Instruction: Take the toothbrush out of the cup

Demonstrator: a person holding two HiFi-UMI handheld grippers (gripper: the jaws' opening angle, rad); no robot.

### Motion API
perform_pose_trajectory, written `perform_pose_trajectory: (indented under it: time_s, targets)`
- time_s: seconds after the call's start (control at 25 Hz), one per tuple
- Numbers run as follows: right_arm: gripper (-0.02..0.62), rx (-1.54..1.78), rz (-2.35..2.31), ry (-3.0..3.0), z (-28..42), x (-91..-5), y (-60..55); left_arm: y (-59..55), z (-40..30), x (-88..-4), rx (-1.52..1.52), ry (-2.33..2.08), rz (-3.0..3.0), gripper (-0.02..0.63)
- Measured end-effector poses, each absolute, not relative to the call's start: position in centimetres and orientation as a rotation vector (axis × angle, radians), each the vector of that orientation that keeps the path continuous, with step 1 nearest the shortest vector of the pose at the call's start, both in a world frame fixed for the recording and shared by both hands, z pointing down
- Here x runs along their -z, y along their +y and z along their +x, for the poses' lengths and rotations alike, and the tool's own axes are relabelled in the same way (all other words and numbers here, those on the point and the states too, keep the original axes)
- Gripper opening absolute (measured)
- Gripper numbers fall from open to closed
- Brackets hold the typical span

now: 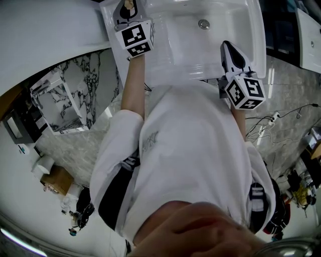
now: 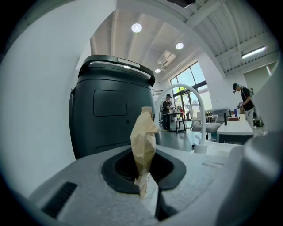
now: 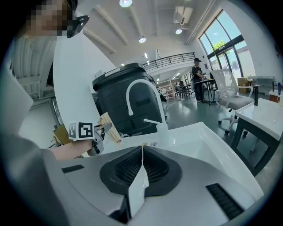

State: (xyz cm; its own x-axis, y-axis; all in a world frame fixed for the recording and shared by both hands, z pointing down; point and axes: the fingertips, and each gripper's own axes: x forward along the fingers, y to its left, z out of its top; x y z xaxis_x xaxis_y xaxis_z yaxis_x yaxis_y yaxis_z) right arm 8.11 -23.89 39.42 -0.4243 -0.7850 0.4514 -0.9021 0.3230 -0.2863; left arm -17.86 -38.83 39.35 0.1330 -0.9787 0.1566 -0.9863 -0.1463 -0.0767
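My left gripper (image 2: 148, 185) is shut on a toothbrush (image 2: 143, 141) in a tan paper wrapper, which stands up out of the jaws. In the head view the left gripper (image 1: 128, 9) is at the sink's far left corner, with the toothbrush (image 1: 130, 4) tip showing above it. The right gripper view shows that gripper (image 3: 102, 129) raised over the sink's rim, the toothbrush (image 3: 109, 128) slanting up from it. My right gripper (image 3: 140, 174) is shut with nothing in it; in the head view it (image 1: 229, 49) hovers over the basin's near right side. I cannot make out a cup.
The white sink (image 1: 235, 25) has a drain (image 1: 203, 23) and a curved white tap (image 3: 141, 95), also in the left gripper view (image 2: 194, 110). A tall dark bin (image 2: 110, 119) stands behind the sink. A marble-patterned cabinet (image 1: 75, 95) is at the left. White tables and people are far off.
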Motion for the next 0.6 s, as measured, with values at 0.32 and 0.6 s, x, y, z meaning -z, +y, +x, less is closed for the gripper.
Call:
perform_pose_trajectory:
  time_s: [0.32, 0.6]
  targets:
    - [0.015, -0.729, 1.517, -2.381, 8.0, -39.1, -23.9, -38.2, -18.9, -36.2, -0.147, -2.061, 2.308, 0.04]
    - [0.015, -0.71, 1.505, -2.408, 8.1, -38.7, -23.8, -37.1, -19.1, -33.6, -0.069, -2.074, 2.323, 0.04]
